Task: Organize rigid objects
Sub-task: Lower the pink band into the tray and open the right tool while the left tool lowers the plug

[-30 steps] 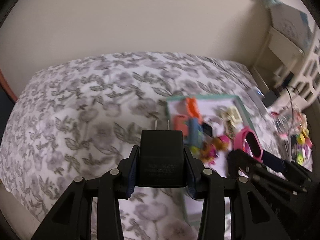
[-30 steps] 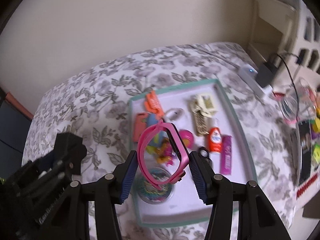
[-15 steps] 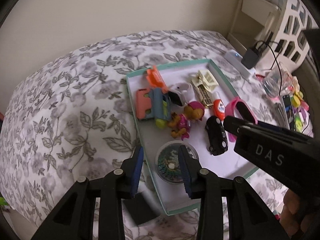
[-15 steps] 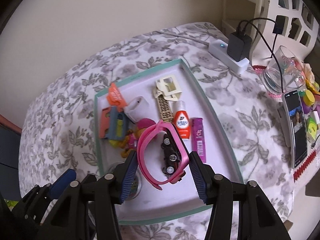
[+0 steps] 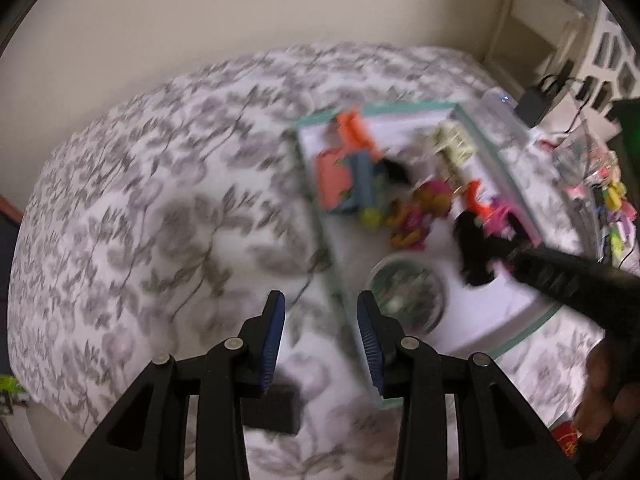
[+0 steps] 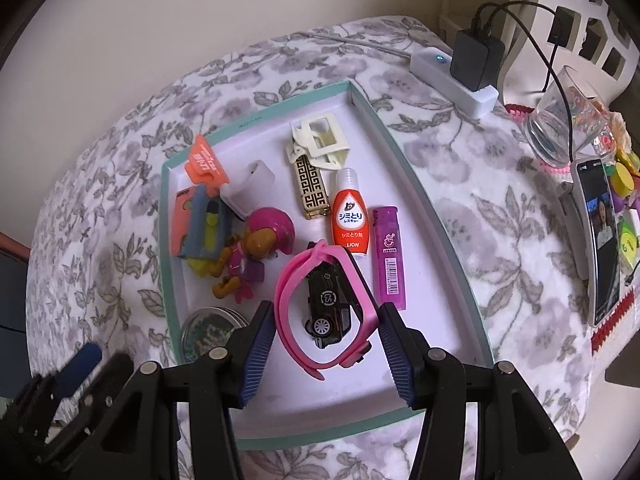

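A teal-rimmed white tray (image 6: pixel 436 208) lies on the floral cloth and holds small items: a black toy car (image 6: pixel 329 307), a purple lighter (image 6: pixel 388 256), an orange bottle (image 6: pixel 349 216) and a pink toy figure (image 6: pixel 256 252). My right gripper (image 6: pixel 325 354) hangs low over the tray's near part with a pink watch band (image 6: pixel 289 304) between its fingers; the jaws stand wide and their contact with the band is unclear. My left gripper (image 5: pixel 320 340) is open and empty above the cloth at the tray's left edge. A black charger block (image 5: pixel 272 408) lies on the cloth below it.
A white power strip with a black adapter (image 6: pixel 476 60), a glass (image 6: pixel 560 128) and a phone (image 6: pixel 600 236) stand to the right of the tray. A round tin (image 6: pixel 208 328) sits in the tray's near left corner. The floral cloth (image 5: pixel 140 220) stretches to the left.
My left gripper has let go of the black charger block, which now lies on the cloth, and is swinging left. My right gripper has come lower over the tray with the pink band.
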`<state>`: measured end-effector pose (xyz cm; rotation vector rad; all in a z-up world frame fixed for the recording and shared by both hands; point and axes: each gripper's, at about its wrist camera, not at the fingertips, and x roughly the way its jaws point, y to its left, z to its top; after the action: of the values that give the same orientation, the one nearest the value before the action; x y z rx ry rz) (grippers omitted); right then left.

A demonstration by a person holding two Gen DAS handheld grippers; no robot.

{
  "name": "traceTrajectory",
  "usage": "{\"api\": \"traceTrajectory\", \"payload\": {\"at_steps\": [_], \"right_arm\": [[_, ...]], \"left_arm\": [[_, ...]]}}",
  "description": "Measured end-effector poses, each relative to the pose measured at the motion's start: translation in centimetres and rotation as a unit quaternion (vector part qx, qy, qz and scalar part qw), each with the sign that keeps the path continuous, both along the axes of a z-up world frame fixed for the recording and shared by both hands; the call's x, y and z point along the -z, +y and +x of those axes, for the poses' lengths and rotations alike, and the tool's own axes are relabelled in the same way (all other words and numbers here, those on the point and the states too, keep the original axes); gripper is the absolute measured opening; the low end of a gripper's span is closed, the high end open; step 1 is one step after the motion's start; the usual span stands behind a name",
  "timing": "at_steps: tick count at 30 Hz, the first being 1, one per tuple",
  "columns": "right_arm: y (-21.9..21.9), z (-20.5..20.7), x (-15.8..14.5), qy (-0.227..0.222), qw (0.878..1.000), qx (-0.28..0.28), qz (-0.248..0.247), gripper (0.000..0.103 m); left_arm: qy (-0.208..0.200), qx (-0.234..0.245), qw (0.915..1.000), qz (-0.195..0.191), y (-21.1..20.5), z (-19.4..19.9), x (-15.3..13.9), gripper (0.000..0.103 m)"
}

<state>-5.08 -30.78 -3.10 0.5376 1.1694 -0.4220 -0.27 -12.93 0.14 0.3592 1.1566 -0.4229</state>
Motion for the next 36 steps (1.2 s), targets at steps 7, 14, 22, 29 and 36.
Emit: {"api": "traceTrajectory", "payload": {"at_steps": [7, 14, 22, 29, 36], "right_arm": [[0.8, -0.2, -0.1, 0.000, 1.000, -0.008, 0.000, 0.056], [0.7, -0.7, -0.2, -0.003, 1.000, -0.007, 0.004, 0.056], [0.8, -0.7, -0.1, 0.000, 1.000, -0.009, 0.006, 0.055], [0.5, -0.8, 0.0, -0.001, 1.000, -0.003, 0.011, 0.056], [-0.3, -1.4, 0.5, 0.014, 1.000, 0.010, 0.012, 0.056]], "left_arm": [[0.049, -0.041, 0.9966, 0.052, 4.2, -0.7, 3.1, 0.075], [0.101, -0.047, 0.9891, 0.097, 5.2, -1.3, 6.5, 0.080], [0.109, -0.043, 0.9859, 0.120, 4.8, -0.8, 8.4, 0.068], [0.071, -0.048, 0.9920, 0.092, 5.0, -0.3, 6.0, 0.068], [0.007, 0.016, 0.9998, -0.004, 1.4, -2.0, 1.5, 0.068]]}}
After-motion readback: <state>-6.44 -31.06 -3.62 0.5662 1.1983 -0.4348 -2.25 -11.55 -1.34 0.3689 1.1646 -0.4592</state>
